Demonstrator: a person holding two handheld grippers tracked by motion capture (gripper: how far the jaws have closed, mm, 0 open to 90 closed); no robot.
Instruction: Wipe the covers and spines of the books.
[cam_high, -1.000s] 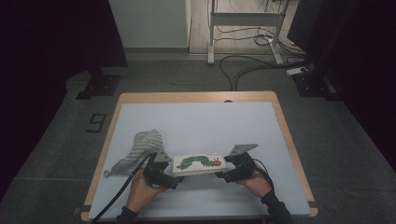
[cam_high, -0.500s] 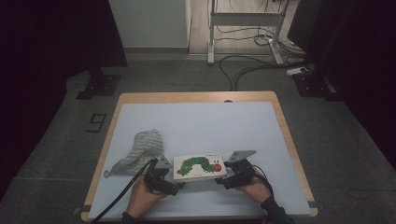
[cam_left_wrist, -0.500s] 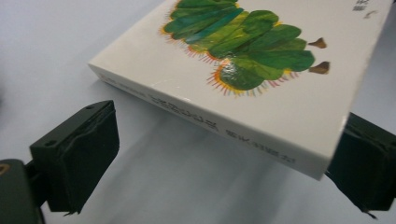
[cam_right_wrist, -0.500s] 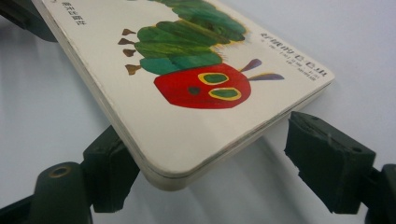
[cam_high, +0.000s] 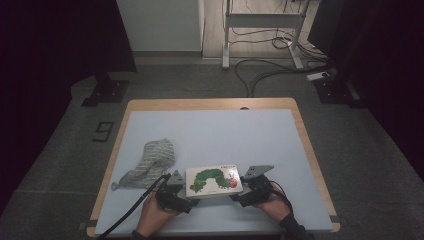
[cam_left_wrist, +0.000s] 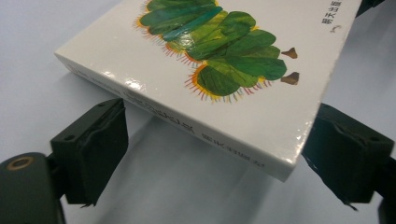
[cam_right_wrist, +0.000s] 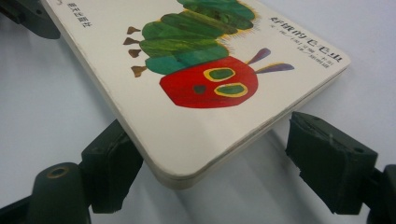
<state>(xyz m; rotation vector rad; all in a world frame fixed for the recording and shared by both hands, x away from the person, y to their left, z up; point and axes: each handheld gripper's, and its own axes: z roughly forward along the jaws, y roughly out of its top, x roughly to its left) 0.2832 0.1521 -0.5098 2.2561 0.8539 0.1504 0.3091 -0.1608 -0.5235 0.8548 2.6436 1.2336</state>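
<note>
Your board book, white-covered with a green caterpillar and its red head printed on top, sits near the desk's front edge, at about six o'clock from the middle of the pale blue top. You hold it up between both sets of tongs, one at each short end.

Your left tongs meet the book at its nine o'clock end. In the left gripper view the spine corner hangs over the gap between the two black jaws, with its shadow falling on the desk beneath. The right-hand pad touches the corner edge; the left-hand pad stands just clear below the spine. These jaws have just been closing, with the book's corner between them, yet they do not clamp it: count them as open.

Your right tongs come in at the book's three o'clock end, by the caterpillar's head. In the right gripper view the rounded page corner juts out over the gap. The left-hand pad sits under the lower edge and seems to touch it; the right-hand pad stands apart from the other edge. So this pair is open too, cradling rather than pinching.

A crumpled grey knitted cloth lies on the desk at ten o'clock from the book, apart from it.
</note>
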